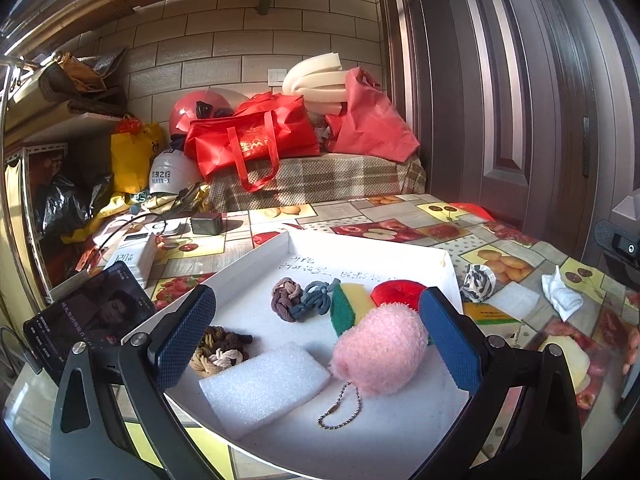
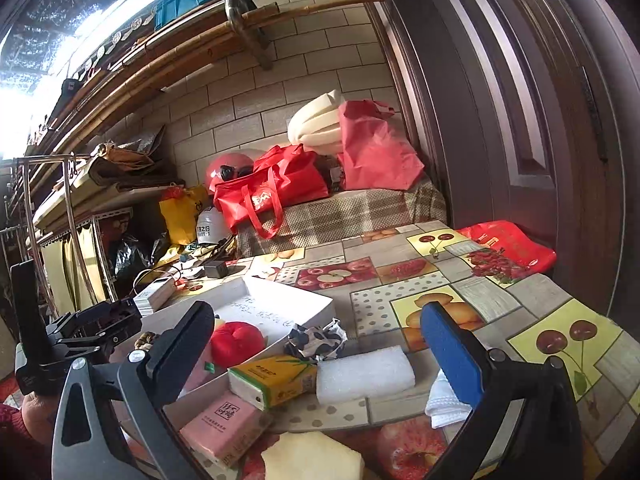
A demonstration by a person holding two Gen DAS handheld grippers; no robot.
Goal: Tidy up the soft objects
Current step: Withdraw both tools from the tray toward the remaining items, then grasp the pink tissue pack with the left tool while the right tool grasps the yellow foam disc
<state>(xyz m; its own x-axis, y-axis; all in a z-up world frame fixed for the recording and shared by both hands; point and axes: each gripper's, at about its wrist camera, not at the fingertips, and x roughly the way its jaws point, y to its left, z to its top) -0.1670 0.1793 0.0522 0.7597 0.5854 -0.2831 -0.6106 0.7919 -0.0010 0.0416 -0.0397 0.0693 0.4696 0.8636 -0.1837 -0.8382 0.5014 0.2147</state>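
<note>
A white tray (image 1: 400,248) holds a pink fluffy keychain ball (image 1: 378,350), a white foam block (image 1: 262,386), a green-yellow sponge (image 1: 350,308), a red pad (image 1: 394,292) and knotted hair ties (image 1: 300,298). My left gripper (image 1: 316,340) is open above the tray, its jaws either side of the pink ball. My right gripper (image 2: 316,364) is open over the table beside the tray (image 2: 280,300). Between its jaws lie a white foam block (image 2: 364,374), a yellow tissue pack (image 2: 272,380), a pink tissue pack (image 2: 224,428) and a black-white cloth (image 2: 316,342).
A phone (image 1: 86,318) leans left of the tray. A white cloth (image 1: 560,294) and a pale sponge (image 2: 312,458) lie on the fruit-print tablecloth (image 2: 460,280). Red bags (image 1: 252,136) and helmets crowd the bench behind. A dark door (image 1: 520,100) stands right.
</note>
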